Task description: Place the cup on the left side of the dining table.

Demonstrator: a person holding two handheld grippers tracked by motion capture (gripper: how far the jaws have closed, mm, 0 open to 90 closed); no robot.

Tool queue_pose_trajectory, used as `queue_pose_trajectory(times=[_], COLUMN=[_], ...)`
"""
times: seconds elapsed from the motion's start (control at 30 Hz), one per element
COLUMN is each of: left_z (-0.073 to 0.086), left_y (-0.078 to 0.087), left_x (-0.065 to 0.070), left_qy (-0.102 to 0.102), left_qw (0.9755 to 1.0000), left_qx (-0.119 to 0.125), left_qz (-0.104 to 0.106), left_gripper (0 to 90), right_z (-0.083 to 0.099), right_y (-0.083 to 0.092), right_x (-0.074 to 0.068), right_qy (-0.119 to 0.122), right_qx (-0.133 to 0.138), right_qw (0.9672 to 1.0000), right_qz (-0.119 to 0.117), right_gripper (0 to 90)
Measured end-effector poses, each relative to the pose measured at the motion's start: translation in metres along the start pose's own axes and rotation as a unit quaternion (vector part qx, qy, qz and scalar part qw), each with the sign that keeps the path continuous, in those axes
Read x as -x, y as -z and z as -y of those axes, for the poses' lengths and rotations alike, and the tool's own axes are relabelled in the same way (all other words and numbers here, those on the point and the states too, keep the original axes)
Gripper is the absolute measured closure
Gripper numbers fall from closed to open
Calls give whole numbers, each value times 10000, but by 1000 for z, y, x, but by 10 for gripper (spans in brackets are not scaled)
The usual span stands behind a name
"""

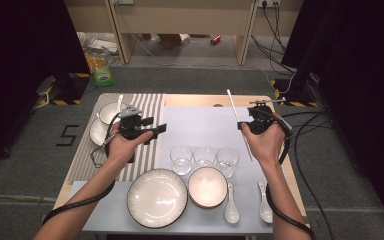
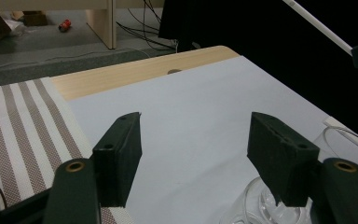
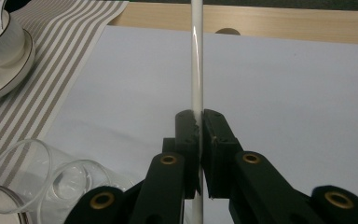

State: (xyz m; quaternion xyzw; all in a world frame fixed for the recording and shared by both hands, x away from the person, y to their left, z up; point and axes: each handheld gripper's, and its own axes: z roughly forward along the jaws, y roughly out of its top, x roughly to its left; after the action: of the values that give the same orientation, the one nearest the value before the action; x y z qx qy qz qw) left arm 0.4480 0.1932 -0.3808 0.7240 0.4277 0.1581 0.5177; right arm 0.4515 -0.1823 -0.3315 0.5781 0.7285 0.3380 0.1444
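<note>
A: While clamped in the right tool [image 1: 243, 126], white chopstick [image 1: 239, 125] off the table, slanting from upper centre of high view down past the hand. Same stick running straight up the middle of right gripper view [image 3: 196, 60], jaws pinched tight on it.

B: Left tool [image 1: 161, 129]?

A: Jaws spread wide, nothing between them, per left gripper view [image 2: 193, 158]. Hovering left of centre over the striped runner [image 1: 82, 155] edge, aimed toward the grey mat [image 1: 200, 125].

B: Already laid out?

A: Lower half of high view: big plate [image 1: 157, 197], bowl [image 1: 207, 186], two white spoons [image 1: 231, 205], three glasses [image 1: 204, 159] in a row above them. Cup and saucer [image 1: 105, 120] with a spoon in it, upper left on the runner.

B: Progress call?

A: Looks like place-setting mostly done, chopstick picked but not placed. Probably mid-to-late stage. Only one stick gripped as far as visible; second one not identifiable.

B: Left to do?

A: Likely lowering the stick flat onto the mat near the spoons at lower right, then letting go. Destination a guess, no rest or marker visible. Left tool free for whatever follows.
</note>
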Motion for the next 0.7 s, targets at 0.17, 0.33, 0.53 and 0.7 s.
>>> queue_pose_trajectory(times=[0.17,0.33,0.53,0.7], left_z=[-1,-1,-2,-4], left_y=[0,-1,-3,-4], left_x=[1,2,4,5], left_qy=[4,1,22,17], left_qw=[10000,10000,10000,9999], left_qx=[19,11,8,25], left_qz=[18,36,79,102], left_gripper=[343,343,343,343], right_z=[-2,-3,-4,-4], right_y=[-2,-3,-4,-5], right_x=[-5,-10,-14,-17], right_qy=[49,87,120,157], right_qx=[22,34,79,77], right_qw=[10000,9999,9998,9997], right_qz=[-57,-77,-134,-148], right_gripper=[857,857,857,856])
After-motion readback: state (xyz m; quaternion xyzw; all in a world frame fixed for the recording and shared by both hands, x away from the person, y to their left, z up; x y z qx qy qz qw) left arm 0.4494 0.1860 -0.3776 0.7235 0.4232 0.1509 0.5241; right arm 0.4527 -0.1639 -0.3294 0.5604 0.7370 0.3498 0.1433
